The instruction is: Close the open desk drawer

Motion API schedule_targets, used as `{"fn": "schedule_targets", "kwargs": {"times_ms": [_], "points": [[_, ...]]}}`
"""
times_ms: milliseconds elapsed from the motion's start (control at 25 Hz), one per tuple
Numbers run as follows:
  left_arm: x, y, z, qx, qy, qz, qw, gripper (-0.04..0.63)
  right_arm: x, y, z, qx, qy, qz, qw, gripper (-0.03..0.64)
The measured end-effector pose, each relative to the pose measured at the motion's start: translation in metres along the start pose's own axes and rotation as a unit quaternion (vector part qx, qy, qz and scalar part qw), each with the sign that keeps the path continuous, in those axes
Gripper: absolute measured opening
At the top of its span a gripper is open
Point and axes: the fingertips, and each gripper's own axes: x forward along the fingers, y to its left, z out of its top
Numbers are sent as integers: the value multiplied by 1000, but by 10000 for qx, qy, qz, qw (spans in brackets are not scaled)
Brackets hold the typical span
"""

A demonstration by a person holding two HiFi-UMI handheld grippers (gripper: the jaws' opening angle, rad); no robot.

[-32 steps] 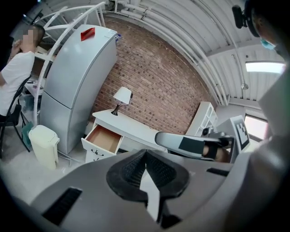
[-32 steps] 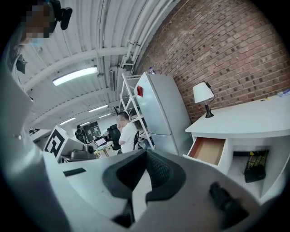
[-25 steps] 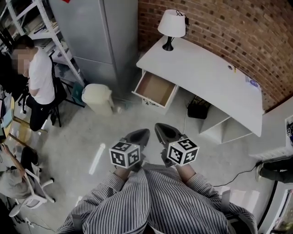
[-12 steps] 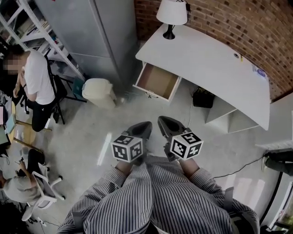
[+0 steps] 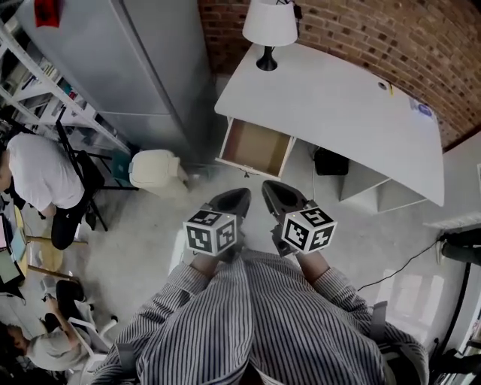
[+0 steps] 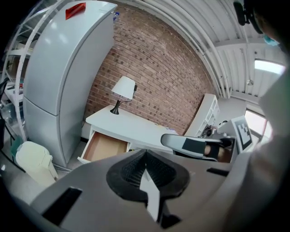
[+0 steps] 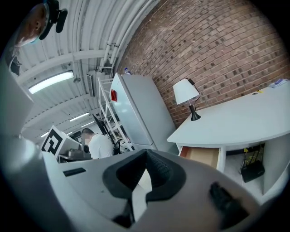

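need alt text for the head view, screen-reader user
Seen from above: an open drawer under a white desk by a brick wall, a lamp on the desk's far corner. The left tool and right tool, both shut and empty, are held over the floor short of the drawer.

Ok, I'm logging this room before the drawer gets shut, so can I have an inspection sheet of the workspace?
Surface: white desk against the brick wall.
Job's things: drawer pulled out, looks empty.
Clutter: lamp on the desk's back corner; pale bin on the floor.
Grippers: left gripper and right gripper both shut, empty, short of the drawer.
Cables: one cable across the floor at right.
Surroundings: grey cabinet, shelving, a person in a white shirt.
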Motion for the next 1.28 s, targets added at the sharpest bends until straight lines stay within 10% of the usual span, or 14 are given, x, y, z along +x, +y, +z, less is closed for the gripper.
{"fn": "schedule_targets", "kwargs": {"times_ms": [800, 1280], "points": [[66, 111, 90, 303, 475, -723, 9958, 12, 127, -45, 55, 291, -349, -949, 9945, 17], [77, 125, 74, -287, 669, -1015, 9922, 12, 124, -60, 33, 590, -275, -1371, 9884, 17]]}}
